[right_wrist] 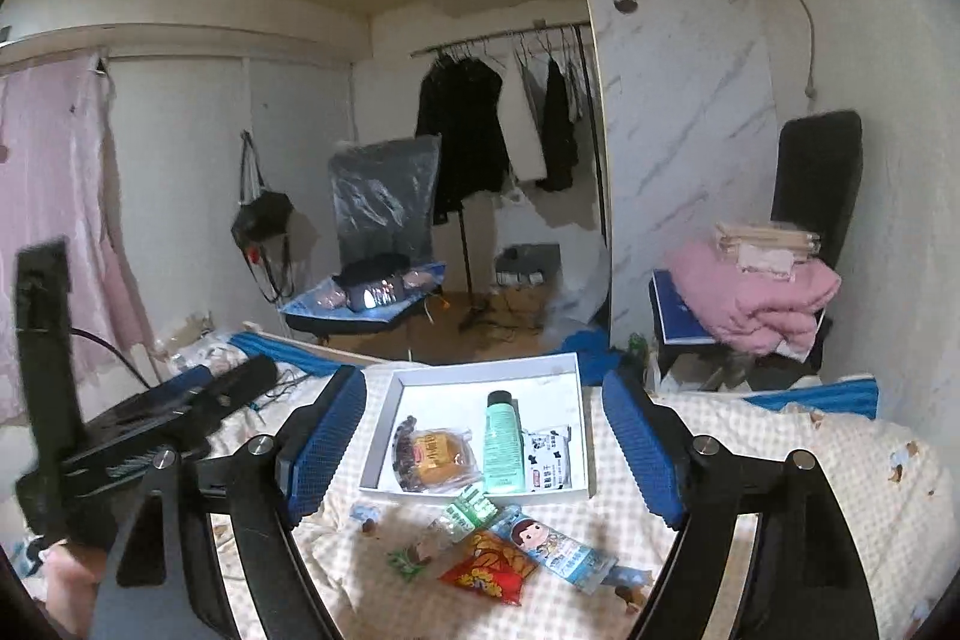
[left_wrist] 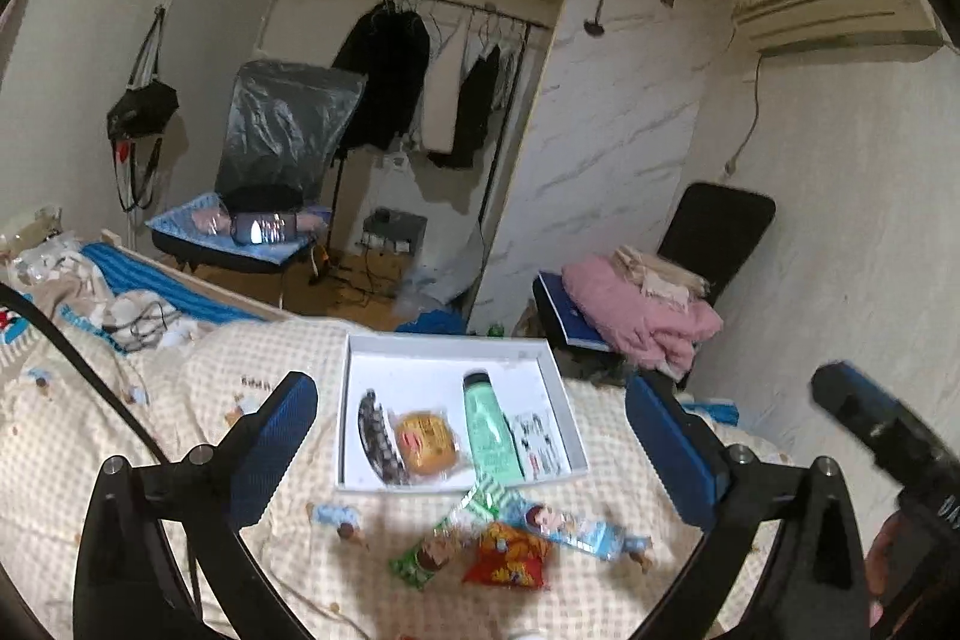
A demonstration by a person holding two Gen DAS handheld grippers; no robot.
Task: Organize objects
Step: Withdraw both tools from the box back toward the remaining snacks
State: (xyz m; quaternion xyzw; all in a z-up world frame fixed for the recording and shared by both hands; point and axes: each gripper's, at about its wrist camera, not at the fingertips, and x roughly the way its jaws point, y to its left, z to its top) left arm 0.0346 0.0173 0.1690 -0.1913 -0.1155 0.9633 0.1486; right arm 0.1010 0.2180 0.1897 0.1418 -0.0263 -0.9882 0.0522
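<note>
Both hand-held grippers, left [left_wrist: 471, 451] and right [right_wrist: 483, 445], hang spread apart and empty above the bed [left_wrist: 120, 430]. Three snack packets [left_wrist: 510, 538] lie just before the partly filled white tray [left_wrist: 354, 400], seemingly awaiting sorting; next likely comes a descent onto one packet.

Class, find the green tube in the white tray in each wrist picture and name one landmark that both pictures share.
Left wrist: green tube lies right of centre in the white tray.
Right wrist: green tube lies mid-tray, in the white tray.
Shared landmark: the wrapped bun left of the tube.
</note>
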